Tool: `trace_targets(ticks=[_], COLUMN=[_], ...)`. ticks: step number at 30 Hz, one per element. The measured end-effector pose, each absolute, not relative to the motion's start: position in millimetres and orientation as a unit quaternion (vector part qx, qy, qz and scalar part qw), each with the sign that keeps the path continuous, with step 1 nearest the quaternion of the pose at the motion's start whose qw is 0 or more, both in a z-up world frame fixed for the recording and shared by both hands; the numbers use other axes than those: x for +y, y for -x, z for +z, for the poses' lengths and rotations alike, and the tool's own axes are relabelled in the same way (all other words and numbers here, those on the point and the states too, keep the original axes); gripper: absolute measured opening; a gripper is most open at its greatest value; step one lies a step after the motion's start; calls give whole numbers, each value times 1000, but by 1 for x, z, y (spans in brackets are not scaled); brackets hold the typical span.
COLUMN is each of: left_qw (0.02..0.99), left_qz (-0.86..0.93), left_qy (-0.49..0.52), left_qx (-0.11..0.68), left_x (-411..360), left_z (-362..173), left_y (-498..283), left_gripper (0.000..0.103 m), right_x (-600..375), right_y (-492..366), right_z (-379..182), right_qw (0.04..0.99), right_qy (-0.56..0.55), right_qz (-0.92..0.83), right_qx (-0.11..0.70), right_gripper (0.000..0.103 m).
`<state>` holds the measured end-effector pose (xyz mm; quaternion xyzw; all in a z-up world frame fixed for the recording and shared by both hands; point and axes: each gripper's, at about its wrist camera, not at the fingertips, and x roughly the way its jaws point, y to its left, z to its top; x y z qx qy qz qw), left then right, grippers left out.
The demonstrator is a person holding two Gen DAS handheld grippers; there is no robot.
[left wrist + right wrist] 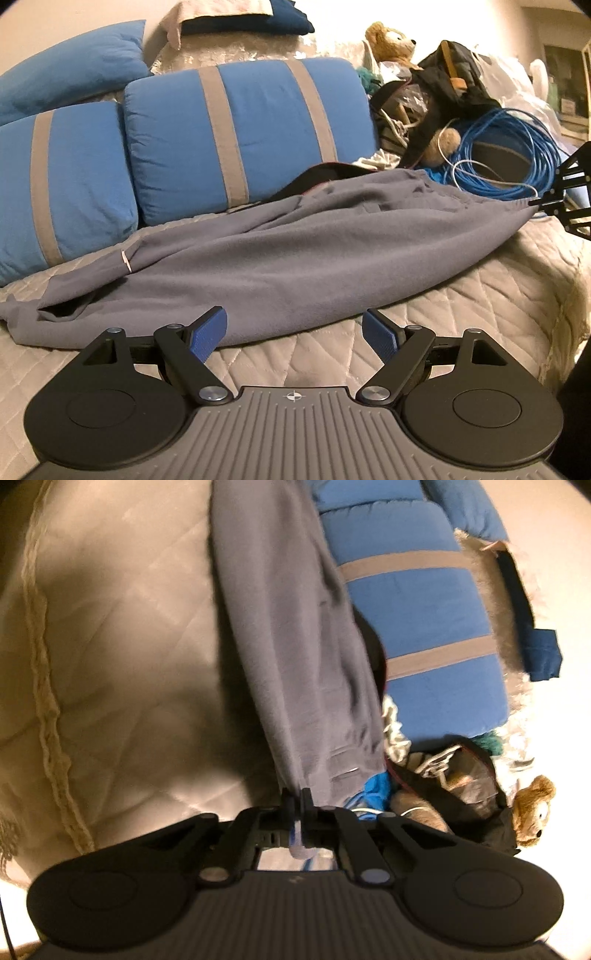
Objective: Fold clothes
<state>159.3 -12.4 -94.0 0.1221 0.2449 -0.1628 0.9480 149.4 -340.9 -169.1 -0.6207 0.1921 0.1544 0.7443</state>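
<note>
- Lying across the quilted bed [424,317], the grey garment [295,251] stretches from the near left towards the far right, rumpled along its near edge and its left end.
- Right tongs [298,797] are clamped on one end of the grey garment, a fold of cloth pinched between the two pads; in the left wrist view they show at the far right edge [543,202], pulling that corner to a taut point.
- Left tongs [295,328] hang with their blue pads [207,332] wide apart, nothing between them, just near of the garment's near edge over bare quilt.
- Behind the garment, two blue striped pillows [236,136] lean at the far side of the bed.
- To the far right sit a coil of blue cable [517,147], a dark bag [454,85] and a teddy bear [391,40].
</note>
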Motion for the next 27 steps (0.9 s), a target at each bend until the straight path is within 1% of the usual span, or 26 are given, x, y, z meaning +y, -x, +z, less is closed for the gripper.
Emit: trace_targets(ticks=[1, 2, 3, 5, 10, 15, 17, 19, 20, 22, 23, 24, 27], left_qw=[948, 948, 948, 949, 948, 946, 946, 946, 945, 945, 945, 945, 944], left_qz=[-162, -163, -163, -164, -170, -171, -171, -172, -173, -173, -173, -172, -171], left_qy=[-123, -122, -121, -118, -117, -138, -148, -154, -155, -155, -155, -154, -153], left_qx=[245, 245, 244, 241, 241, 239, 233, 229, 229, 230, 231, 232, 235], left_x=[-13, -13, -13, -13, -12, -19, -22, -24, -24, -25, -24, -24, -24], left_z=[-94, -93, -92, -90, -90, -91, -91, -91, -91, -91, -91, -92, -93], left_y=[-159, -159, -158, -157, -157, -158, -157, -155, -155, -154, -154, -154, -155], left_gripper=[80, 80, 80, 80, 80, 80, 80, 80, 80, 80, 80, 80, 80], right_x=[-340, -339, -339, -337, -336, -335, -334, -333, -333, -336, -338, -340, -346], right_y=[-147, -145, -143, -138, -144, -154, -158, -159, -158, -155, -154, -152, -149], right_z=[-176, -183, -190, -202, -207, -216, -215, -203, -195, -181, -177, -177, -180], right_qw=[741, 737, 733, 725, 727, 710, 708, 735, 755, 783, 792, 787, 763], right_qy=[629, 637, 645, 660, 664, 690, 691, 654, 626, 583, 570, 578, 613], right_qz=[147, 140, 133, 119, 97, 69, 61, 68, 82, 102, 107, 106, 101], right_qx=[186, 179, 172, 158, 144, 124, 134, 164, 176, 190, 191, 187, 178], right_gripper=[18, 30, 39, 39, 40, 39, 39, 41, 42, 50, 58, 63, 67])
